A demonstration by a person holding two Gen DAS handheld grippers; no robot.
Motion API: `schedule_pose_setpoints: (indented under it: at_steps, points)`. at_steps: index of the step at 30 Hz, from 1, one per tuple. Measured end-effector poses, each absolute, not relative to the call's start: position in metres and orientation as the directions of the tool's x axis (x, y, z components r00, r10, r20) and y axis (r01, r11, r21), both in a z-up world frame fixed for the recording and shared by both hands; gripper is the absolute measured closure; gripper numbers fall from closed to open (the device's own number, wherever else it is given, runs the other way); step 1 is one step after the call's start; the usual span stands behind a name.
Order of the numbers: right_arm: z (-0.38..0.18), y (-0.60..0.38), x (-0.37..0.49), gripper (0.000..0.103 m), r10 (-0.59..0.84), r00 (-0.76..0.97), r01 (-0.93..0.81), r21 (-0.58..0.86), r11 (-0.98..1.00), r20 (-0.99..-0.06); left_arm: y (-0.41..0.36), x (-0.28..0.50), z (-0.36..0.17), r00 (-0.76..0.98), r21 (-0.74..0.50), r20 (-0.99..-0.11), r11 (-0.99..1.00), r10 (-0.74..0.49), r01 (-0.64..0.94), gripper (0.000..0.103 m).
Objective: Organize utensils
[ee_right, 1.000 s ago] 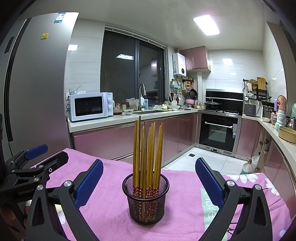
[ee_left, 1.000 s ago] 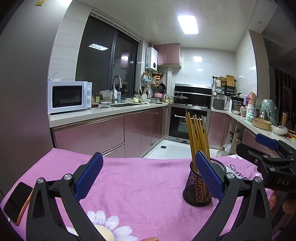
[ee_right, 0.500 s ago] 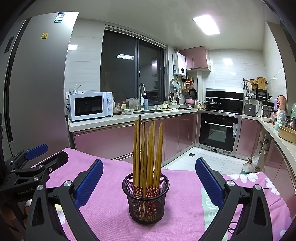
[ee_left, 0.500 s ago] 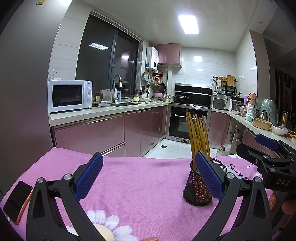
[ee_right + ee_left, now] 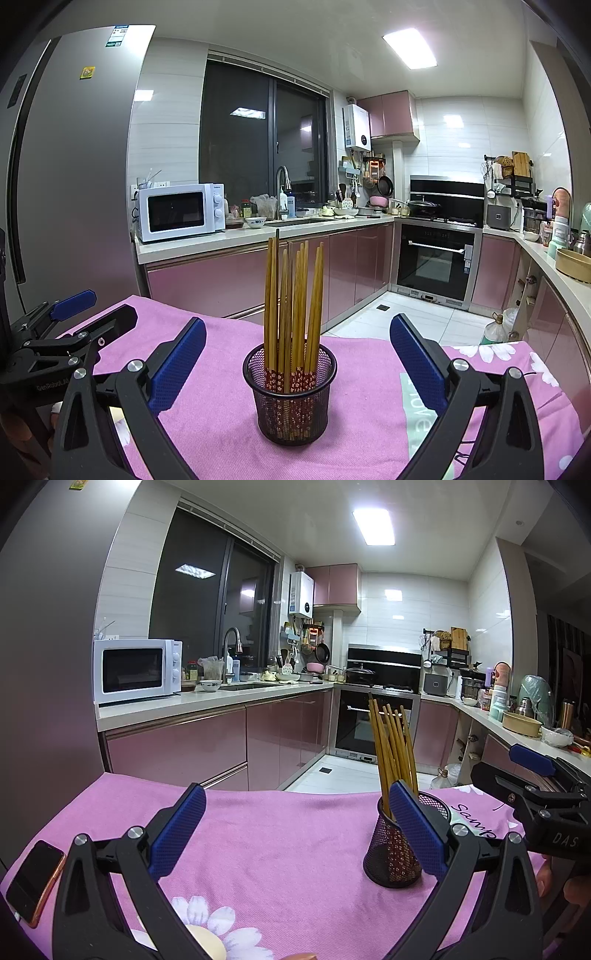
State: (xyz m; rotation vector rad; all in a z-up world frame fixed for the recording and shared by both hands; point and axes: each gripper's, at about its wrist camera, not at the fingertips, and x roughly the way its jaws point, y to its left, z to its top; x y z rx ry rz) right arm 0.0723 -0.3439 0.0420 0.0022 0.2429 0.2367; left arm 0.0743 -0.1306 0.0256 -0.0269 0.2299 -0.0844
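A black mesh cup [image 5: 290,398] stands upright on the pink cloth [image 5: 369,369], holding several wooden chopsticks [image 5: 293,295] on end. My right gripper [image 5: 295,362] is open, its blue pads on either side of the cup and nearer the camera, touching nothing. In the left wrist view the same mesh cup [image 5: 391,853] with its chopsticks [image 5: 393,746] sits partly behind the right pad. My left gripper [image 5: 295,830] is open and holds nothing. Each gripper shows at the edge of the other's view: the right gripper [image 5: 532,775] and the left gripper [image 5: 74,310].
A phone [image 5: 35,880] lies at the cloth's left edge. A pale round object [image 5: 207,943] sits low between the left fingers. Beyond the table are the counter with a microwave [image 5: 181,211], a sink, and an oven [image 5: 436,258]. A fridge [image 5: 70,166] stands left.
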Motion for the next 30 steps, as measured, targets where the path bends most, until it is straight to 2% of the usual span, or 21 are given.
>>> schedule_pose_setpoints:
  at_steps: [30]
  points:
    - [0.0405,-0.342,0.0749,0.007,0.232,0.943,-0.23,0.037,0.972,-0.24,-0.1282,0.0775,0.0234,0.969,-0.036,-0.229,0.996,-0.091,0.085,0.005]
